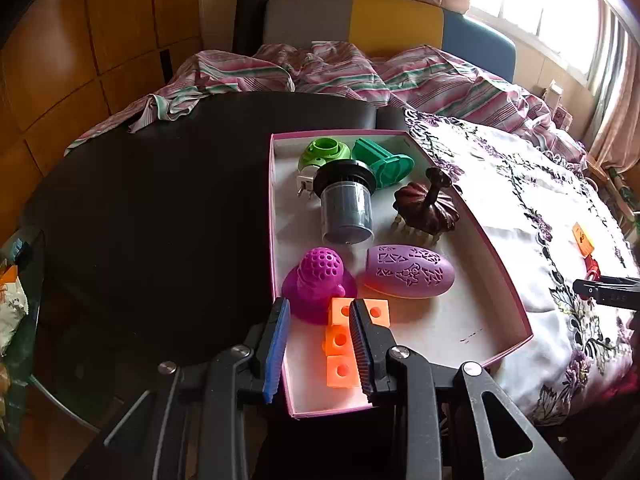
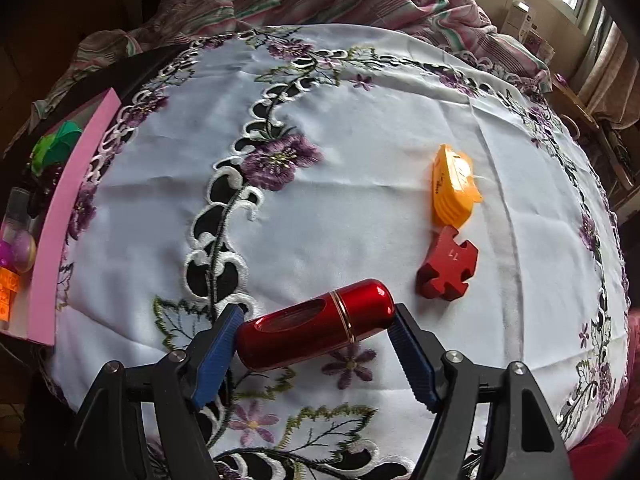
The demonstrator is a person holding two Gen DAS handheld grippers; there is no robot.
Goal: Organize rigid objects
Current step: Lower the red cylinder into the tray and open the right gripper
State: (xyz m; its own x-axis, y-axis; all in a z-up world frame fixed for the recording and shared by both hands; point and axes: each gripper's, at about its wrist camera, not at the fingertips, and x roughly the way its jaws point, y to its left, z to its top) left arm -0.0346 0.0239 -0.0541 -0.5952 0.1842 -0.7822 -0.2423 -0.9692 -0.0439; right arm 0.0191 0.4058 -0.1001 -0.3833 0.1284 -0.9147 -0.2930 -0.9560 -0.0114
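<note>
A pink-rimmed white box (image 1: pixel 496 264) holds a lime green part (image 1: pixel 322 153), a teal part (image 1: pixel 384 160), a clear cup with a black lid (image 1: pixel 346 208), a dark maroon brush (image 1: pixel 426 208), a purple egg (image 1: pixel 408 276), a magenta perforated dome (image 1: pixel 318 280) and an orange block piece (image 1: pixel 340 340). My left gripper (image 1: pixel 319 304) hovers over the box's near corner. Its jaws stand slightly apart around the orange piece, and a gap shows beside the left pad. My right gripper (image 2: pixel 316 312) is shut end to end on a shiny red cylinder (image 2: pixel 316 332) just above the embroidered cloth (image 2: pixel 360 120).
An orange ridged piece (image 2: pixel 454 186) and a red notched block (image 2: pixel 446 270) lie on the cloth to the right of the cylinder. The box's pink wall (image 2: pixel 60 216) stands at the far left. A black table surface (image 1: pixel 160 208) lies left of the box, with bedding (image 1: pixel 320 68) behind.
</note>
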